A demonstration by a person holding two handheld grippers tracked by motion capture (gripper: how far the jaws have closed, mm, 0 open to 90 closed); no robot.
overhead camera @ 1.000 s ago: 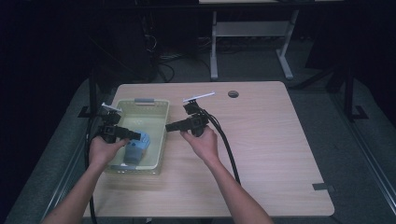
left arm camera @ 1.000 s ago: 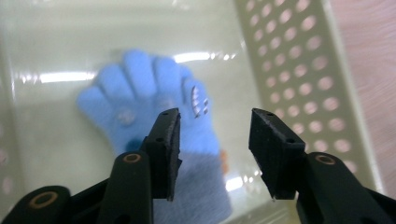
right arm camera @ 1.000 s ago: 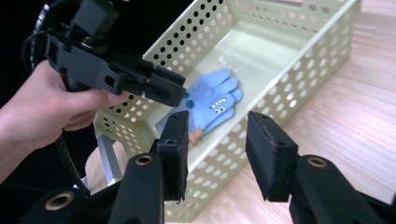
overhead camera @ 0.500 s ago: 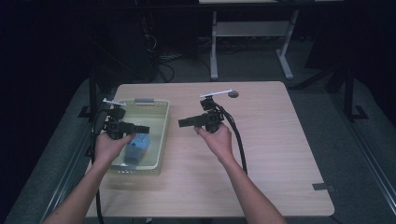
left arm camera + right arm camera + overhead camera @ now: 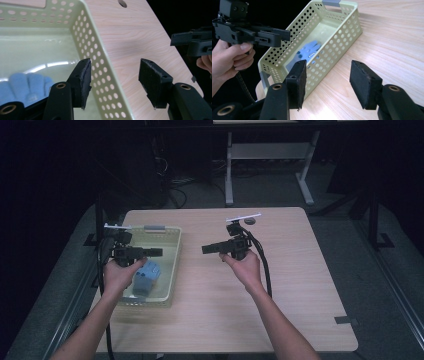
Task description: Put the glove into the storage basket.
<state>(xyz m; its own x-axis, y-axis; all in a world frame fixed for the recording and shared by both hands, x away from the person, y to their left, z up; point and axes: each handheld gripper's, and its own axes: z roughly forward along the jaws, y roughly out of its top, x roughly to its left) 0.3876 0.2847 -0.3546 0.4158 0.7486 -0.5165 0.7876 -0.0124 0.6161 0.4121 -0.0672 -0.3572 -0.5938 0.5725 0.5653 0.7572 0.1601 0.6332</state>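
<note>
Left gripper [image 5: 155,252] jaws apart, just been opening, nothing between them, held above basket [image 5: 172,265]. Right gripper [image 5: 209,249] jaws apart, empty, over bare table [image 5: 300,270]. Blue glove [image 5: 146,276] lay inside pale green basket, near its front end.

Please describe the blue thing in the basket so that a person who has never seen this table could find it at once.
On the left part of the wooden table stands a pale green basket with perforated walls and grey handles at both ends. Inside it, toward the end nearer the person, lies a blue glove with its fingers spread. It is the sole blue, soft item there; the basket holds nothing else.
</note>
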